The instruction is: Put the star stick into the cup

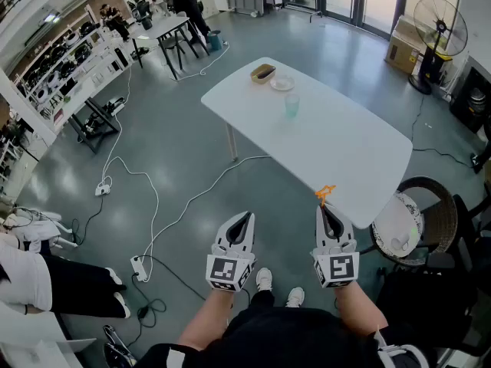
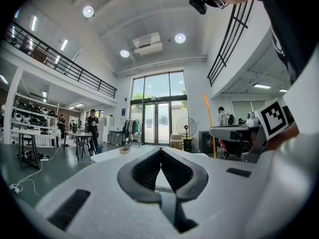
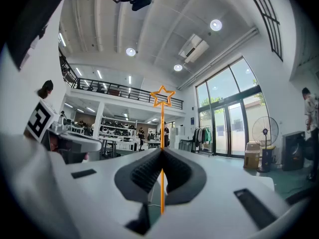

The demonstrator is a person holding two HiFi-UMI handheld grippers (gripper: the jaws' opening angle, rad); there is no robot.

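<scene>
on the grey floor at the left, white cables (image 1: 153, 198) trail to a power strip (image 1: 139, 267). just right of them, low in the head view, the left gripper (image 1: 243, 218) is held out in front of the person, short of the table. the left gripper view shows its dark jaws pressed together at the tips with nothing between them.

beside it to the right, the right gripper (image 1: 326, 210) is held at about the same height. its jaws are clamped on the thin orange star stick (image 3: 162, 133), which stands upright along the line where they meet, the outlined star at the top. in the head view the star shows just at the near edge of the white table (image 1: 345, 156).

the stick is not in the cup (image 1: 292, 105). that pale green, see-through cup stands upright toward the table's far end, well apart from both grippers. near the far corner behind it sit a clear dish (image 1: 282, 83) and a small brown basket (image 1: 262, 73).

at the table's near right corner stands a dark chair (image 1: 433, 205).
</scene>
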